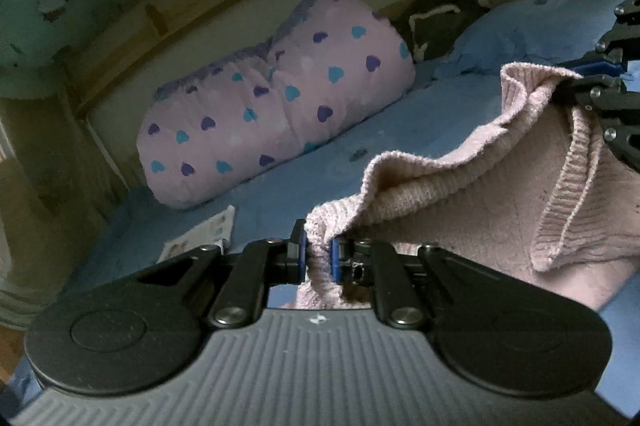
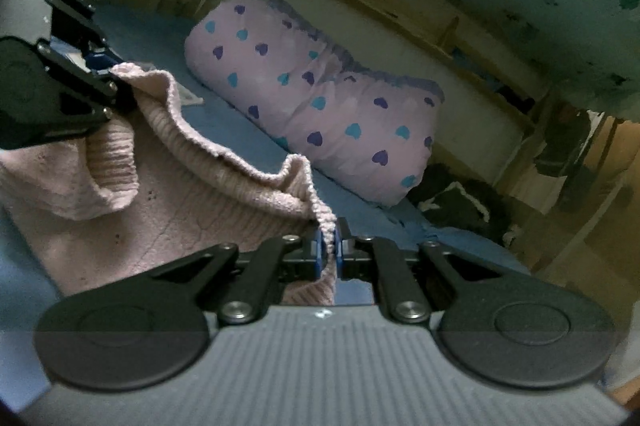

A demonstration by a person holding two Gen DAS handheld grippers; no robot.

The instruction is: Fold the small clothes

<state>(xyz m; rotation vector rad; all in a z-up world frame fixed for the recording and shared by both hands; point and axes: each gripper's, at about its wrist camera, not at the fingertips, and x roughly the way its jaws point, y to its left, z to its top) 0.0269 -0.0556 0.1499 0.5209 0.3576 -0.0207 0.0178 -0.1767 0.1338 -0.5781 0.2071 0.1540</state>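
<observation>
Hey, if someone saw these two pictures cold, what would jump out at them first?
A pink knit sweater stretched between both claws, the left claw and right claw each clamped on an edge. Behind it, a pink bundle with blue and purple hearts lies on the blue bed sheet.

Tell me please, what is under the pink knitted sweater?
Under the pink knitted sweater, held by the left gripper and right gripper, the blue bed sheet shows. Anything lying beneath the fabric is covered.

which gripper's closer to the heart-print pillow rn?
Left, though not by much. Left gripper faces the heart-print pillow head-on; right gripper sits off its far end. Both grip the pink sweater.
</observation>
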